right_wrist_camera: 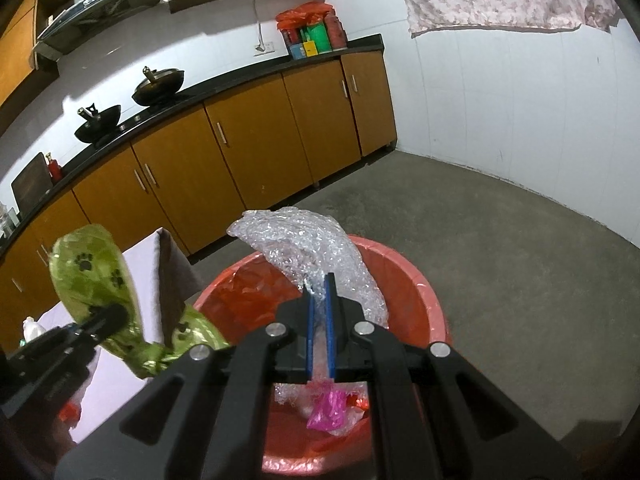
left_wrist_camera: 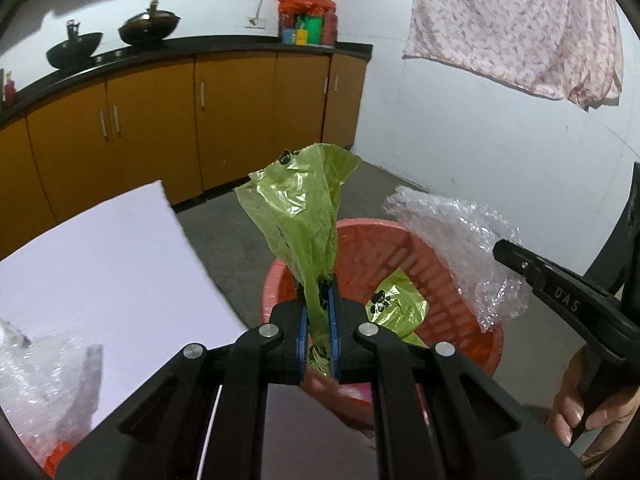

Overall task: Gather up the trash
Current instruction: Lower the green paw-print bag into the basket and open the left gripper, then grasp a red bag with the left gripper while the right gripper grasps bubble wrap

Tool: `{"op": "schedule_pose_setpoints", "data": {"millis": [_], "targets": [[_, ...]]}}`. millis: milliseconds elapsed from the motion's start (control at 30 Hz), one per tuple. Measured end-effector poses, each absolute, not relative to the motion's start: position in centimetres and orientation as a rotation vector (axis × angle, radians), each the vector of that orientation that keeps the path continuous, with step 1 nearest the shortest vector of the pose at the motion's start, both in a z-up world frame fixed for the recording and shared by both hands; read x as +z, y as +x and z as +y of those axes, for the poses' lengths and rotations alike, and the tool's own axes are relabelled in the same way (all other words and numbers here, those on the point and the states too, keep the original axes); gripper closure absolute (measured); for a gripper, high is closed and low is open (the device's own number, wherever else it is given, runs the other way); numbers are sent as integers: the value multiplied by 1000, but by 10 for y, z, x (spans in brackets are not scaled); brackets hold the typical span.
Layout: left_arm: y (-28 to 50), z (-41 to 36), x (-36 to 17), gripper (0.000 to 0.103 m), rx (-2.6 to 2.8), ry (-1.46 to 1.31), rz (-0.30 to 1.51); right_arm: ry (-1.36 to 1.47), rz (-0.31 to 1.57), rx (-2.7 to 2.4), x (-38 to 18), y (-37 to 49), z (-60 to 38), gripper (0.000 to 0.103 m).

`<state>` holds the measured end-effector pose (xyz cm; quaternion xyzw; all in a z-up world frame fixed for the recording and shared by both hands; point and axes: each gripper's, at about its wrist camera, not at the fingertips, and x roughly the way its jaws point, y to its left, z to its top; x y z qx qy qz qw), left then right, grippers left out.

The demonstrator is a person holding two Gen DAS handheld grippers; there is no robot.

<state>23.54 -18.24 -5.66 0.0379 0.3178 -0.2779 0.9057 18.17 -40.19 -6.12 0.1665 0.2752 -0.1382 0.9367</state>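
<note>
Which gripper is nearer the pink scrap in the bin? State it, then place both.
Right. The right gripper, shut on bubble wrap, hangs over the red bin with the pink scrap just below it. The left gripper, shut on the green bag, is at the table-side rim.

The green plastic bag [left_wrist_camera: 298,208] looked thin, glossy and crinkled. Beside it, over the red plastic slotted bin [left_wrist_camera: 404,256], the bubble wrap [left_wrist_camera: 456,240] was clear and shiny. The concrete floor [right_wrist_camera: 500,248] beyond the bin looked rough and matt.
</note>
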Motion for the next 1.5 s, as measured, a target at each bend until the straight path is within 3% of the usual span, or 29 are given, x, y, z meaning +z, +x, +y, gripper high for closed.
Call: {"op": "schedule_pose_setpoints", "data": {"millis": [333, 500, 867, 1500], "targets": [[246, -206, -70, 93, -618, 126, 695, 376, 566, -282, -71, 191, -410, 95], [248, -204, -74, 63, -613, 129, 703, 388, 574, -267, -77, 192, -412, 88], [242, -172, -67, 61, -547, 101, 686, 375, 563, -284, -73, 186, -410, 72], [165, -11, -18, 42, -233, -13, 508, 287, 559, -54, -42, 177, -301, 70]]}}
